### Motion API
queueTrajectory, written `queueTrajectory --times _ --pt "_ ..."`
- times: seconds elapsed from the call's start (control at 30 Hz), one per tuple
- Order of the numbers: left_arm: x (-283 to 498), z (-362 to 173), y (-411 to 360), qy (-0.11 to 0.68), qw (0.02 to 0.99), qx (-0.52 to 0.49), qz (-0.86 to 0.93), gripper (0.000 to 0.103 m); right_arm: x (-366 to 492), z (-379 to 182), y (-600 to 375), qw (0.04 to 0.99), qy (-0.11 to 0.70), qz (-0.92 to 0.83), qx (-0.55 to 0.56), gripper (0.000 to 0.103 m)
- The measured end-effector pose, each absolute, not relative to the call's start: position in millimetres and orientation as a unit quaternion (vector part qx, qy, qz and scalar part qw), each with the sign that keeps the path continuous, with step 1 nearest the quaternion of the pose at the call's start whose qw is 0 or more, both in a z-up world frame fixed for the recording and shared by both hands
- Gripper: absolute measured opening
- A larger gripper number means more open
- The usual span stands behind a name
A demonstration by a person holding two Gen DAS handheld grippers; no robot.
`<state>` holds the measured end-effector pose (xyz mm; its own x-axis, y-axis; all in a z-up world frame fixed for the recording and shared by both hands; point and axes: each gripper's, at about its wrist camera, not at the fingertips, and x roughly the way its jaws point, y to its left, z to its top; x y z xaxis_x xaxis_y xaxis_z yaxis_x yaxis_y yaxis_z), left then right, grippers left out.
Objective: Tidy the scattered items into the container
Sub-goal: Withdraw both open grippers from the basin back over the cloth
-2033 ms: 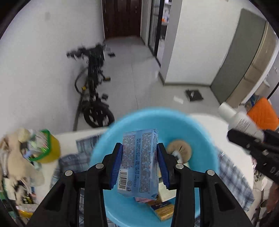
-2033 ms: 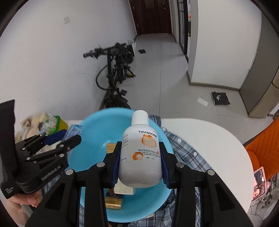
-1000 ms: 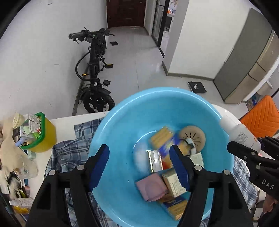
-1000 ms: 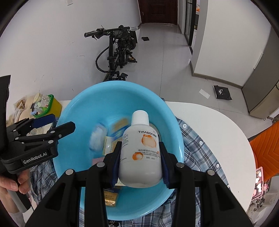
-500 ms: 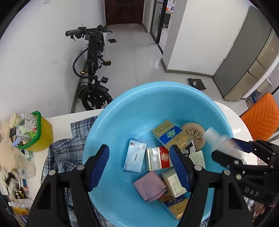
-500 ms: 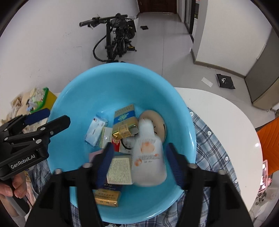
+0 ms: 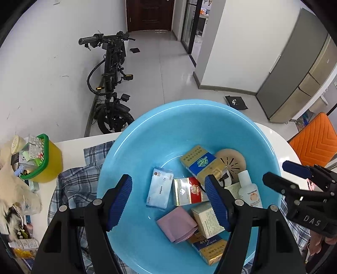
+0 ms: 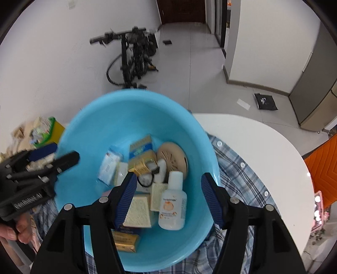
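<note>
Both tools share one build: the left gripper [image 7: 168, 202] and right gripper [image 8: 166, 198] are matte black plastic with ribbed blue pads and silver screw heads at the joints. White lettering marks their sides, "GenRobot.AI" and "DAS".

This is a lived-in home, seemingly an open dining or entry area of a flat. A black electric bicycle [image 7: 109, 84] is parked indoors against a plain white wall, on a pale grey tiled floor [image 7: 160, 69] that runs down a hallway to a dark wooden door [image 7: 150, 14]. A tall grey fridge with beige lower panels [image 7: 299, 69] stands at the right, and an orange quilted chair [image 7: 313, 139] sits beside a round white surface [image 8: 252, 139]. That surface carries domestic clutter: a rumpled blue checked shirt [image 7: 73, 181], a light blue plastic basin [image 7: 151, 134] of small household packets, and a yellow tub with a green rim [image 7: 47, 160] stuffed with oddments.
</note>
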<state>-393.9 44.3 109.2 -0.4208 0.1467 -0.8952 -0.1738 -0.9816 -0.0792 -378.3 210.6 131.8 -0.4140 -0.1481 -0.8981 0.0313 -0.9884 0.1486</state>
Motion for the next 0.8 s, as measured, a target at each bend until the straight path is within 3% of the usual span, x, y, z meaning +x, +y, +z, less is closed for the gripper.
queueTrajectory --times 0.1,0.17,0.27,0.33,0.37,0.43,0.67,0.8 --pt "-388 117 48 0.033 0.101 -0.489 0.866 0.074 -370 144 206 0.063 -0.026 -0.869 0.490 0.062" --pt "-385 125 47 0.041 0.099 -0.452 0.886 0.075 -362 153 202 0.058 0.000 -0.893 0.446 0.068" --pt "-380 141 38 0.018 0.092 -0.384 0.918 0.087 -349 168 204 0.050 -0.001 -0.926 0.375 0.082" --pt "-370 154 28 -0.012 0.086 -0.317 0.944 0.088 -337 181 205 0.034 0.008 -0.950 0.311 0.100" --pt "-362 161 22 -0.029 0.085 -0.274 0.957 0.089 -330 187 204 0.025 0.016 -0.961 0.274 0.103" --pt "-351 171 12 -0.051 0.071 -0.220 0.972 0.103 -316 196 199 0.012 0.041 -0.977 0.210 0.103" --pt "-339 184 -13 -0.108 0.053 -0.161 0.980 0.103 -315 202 190 -0.001 0.064 -0.979 0.192 0.103" --pt "-327 193 -19 -0.084 0.055 -0.151 0.983 0.103 -307 207 192 0.002 0.050 -0.981 0.187 0.103"
